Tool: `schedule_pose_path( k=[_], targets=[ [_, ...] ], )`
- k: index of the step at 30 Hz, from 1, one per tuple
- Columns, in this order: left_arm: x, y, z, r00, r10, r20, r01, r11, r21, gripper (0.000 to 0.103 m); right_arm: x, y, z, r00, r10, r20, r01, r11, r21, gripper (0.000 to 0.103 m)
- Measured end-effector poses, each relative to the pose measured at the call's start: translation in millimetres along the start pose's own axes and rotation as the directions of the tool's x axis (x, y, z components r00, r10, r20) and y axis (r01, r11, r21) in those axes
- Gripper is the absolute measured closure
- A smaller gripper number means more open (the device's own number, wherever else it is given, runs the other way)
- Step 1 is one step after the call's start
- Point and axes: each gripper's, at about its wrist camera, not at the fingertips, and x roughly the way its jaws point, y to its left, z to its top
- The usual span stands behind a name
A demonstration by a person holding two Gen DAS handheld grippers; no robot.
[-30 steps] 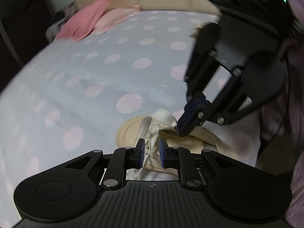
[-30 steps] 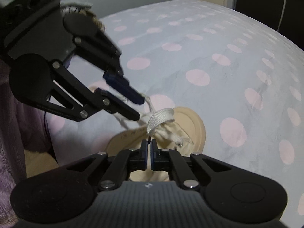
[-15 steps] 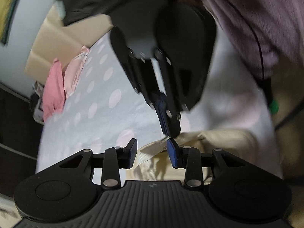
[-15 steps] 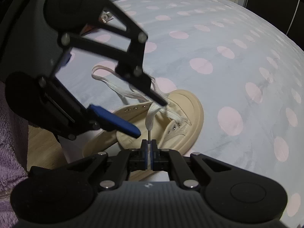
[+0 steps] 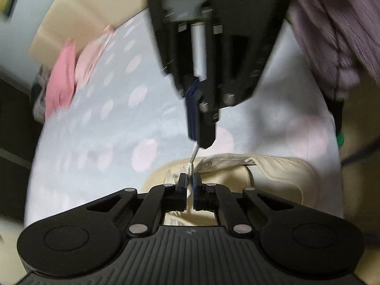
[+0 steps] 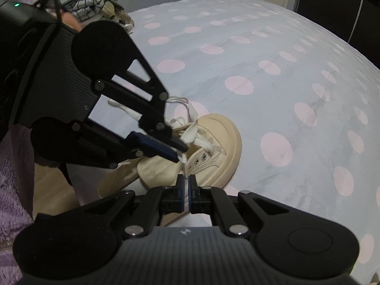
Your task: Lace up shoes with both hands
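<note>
Left wrist view: pink cloth blurred at bedspread's far edge. Right wrist view: shoe's heel hidden behind left gripper; lace tip too small to resolve.

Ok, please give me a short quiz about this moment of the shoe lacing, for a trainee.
1. True or false: the left claw is wide open.
2. What does the right claw pinch? A) the lace B) a spoon C) a sock
3. Fill in: the shoe lies on a sheet with pink ____.
Key: 1 false, it is shut on the lace; 2 A; 3 dots.
</note>
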Motion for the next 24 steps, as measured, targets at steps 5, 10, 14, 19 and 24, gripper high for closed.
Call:
schedule_pose_path(
  k=[5,10,14,19,24],
  targets=[
    [-1,31,-9,0.997,-0.061,-0.047,0.048,0.968,-0.247,0.102,5,-8,6,0.999,0.011,0.035,-0.013,0.999,0.052,0.073],
    [4,48,-12,0.991,-0.099,-0.091,0.058,0.928,-0.369,0.102,17,-10,9,0.999,0.025,0.036,-0.029,0.995,0.094,0.074],
    [7,60,-14,0.986,-0.139,-0.096,0.083,0.894,-0.44,0.102,27,-13,10,0.999,0.036,0.028,-0.039,0.993,0.111,0.088],
    [14,68,-16,0.98,-0.165,-0.113,0.093,0.876,-0.473,0.102,30,-18,8,0.999,0.037,0.017,-0.039,0.988,0.146,0.096],
    [23,72,-16,0.973,-0.193,-0.13,0.103,0.859,-0.501,0.102,28,-23,4,1.0,0.022,0.002,-0.022,0.982,0.186,0.097]
  ],
)
